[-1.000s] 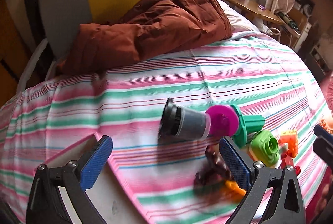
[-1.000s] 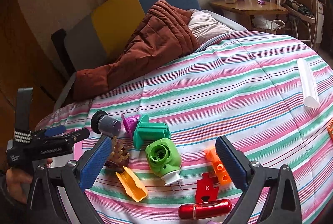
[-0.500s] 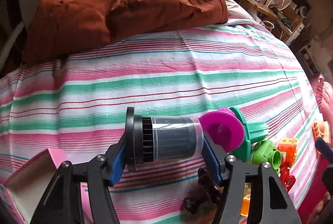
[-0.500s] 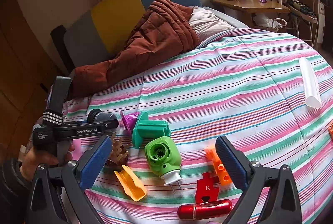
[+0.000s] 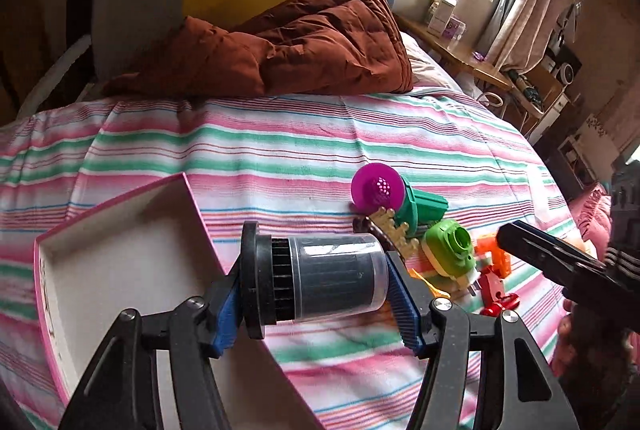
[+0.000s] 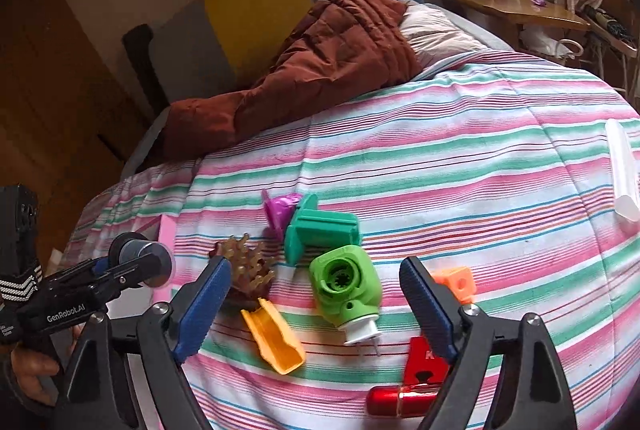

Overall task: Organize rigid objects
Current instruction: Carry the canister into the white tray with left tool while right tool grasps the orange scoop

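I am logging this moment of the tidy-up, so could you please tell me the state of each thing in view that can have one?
Left tool: shut on the filter cartridge.
Filter cartridge: held sideways, lifted off the bed beside the box.
Right tool: open, holding nothing.
Pink box: open, nothing visible inside.
Green plug-in device: lying on the bedspread, prongs towards the camera.
Red lighter: lying flat.

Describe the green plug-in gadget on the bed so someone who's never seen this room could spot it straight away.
On the striped bedspread, look in the toy cluster near its front edge, between the right gripper's open fingers. The lime-green plug-in device lies beside the orange scoop, just in front of the teal block. It alone has a round recessed hole and a white base with metal prongs.
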### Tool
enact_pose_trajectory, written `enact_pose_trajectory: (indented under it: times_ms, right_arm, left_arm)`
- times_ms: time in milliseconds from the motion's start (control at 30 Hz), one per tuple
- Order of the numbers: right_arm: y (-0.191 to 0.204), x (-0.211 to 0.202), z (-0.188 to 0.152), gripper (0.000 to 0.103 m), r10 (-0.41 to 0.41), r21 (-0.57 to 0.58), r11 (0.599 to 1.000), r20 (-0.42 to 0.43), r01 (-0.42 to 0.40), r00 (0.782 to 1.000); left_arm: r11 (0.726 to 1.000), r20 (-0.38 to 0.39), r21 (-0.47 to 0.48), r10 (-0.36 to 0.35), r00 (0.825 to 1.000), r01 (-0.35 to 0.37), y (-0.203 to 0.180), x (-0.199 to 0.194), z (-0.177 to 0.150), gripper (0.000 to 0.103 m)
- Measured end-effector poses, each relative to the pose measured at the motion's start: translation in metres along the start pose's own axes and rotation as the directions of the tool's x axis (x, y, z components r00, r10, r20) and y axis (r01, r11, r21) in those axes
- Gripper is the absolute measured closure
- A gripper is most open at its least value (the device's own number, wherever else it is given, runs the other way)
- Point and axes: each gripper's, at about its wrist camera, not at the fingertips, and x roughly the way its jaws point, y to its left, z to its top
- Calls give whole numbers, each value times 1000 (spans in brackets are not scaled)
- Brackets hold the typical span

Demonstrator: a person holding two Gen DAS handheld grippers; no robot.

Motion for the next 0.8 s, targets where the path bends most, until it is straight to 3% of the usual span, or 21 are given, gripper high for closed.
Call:
enact_pose_trajectory:
  times_ms: [167,367,433,467,500,567,800]
  right_arm:
    - [37,16,-13,25,59,-163,984,-91,-74,994]
    - [61,57,-40,27,-83,-345,939,-219,2,972]
    - [63,69,-46,33,-129,-376,926,-238,32,962]
    - [63,74,-48,41,-146,-385,922,-250,40,957]
    - [63,79,-51,59,-159,-394,918,-261,46,952]
    - [62,85,-55,77,-193,-409,910,-271,69,943]
    - [57,88,-53,77,-170,-358,931,-268,66,948]
  left_arm:
    - [1000,40,-30,-5,999,6,4,-34,-27,39]
    - [997,45,-80,2,999,1,23,-54,-58,39]
    - [994,36,-111,12,999,-8,35,-56,-67,39]
    - [992,34,-125,20,999,-15,43,-57,-70,39]
    - [990,32,-140,30,999,-25,50,-59,-73,39]
    - [985,33,-166,63,997,-57,68,-62,-77,39]
    - [971,46,-201,138,989,-126,119,-69,-76,39]
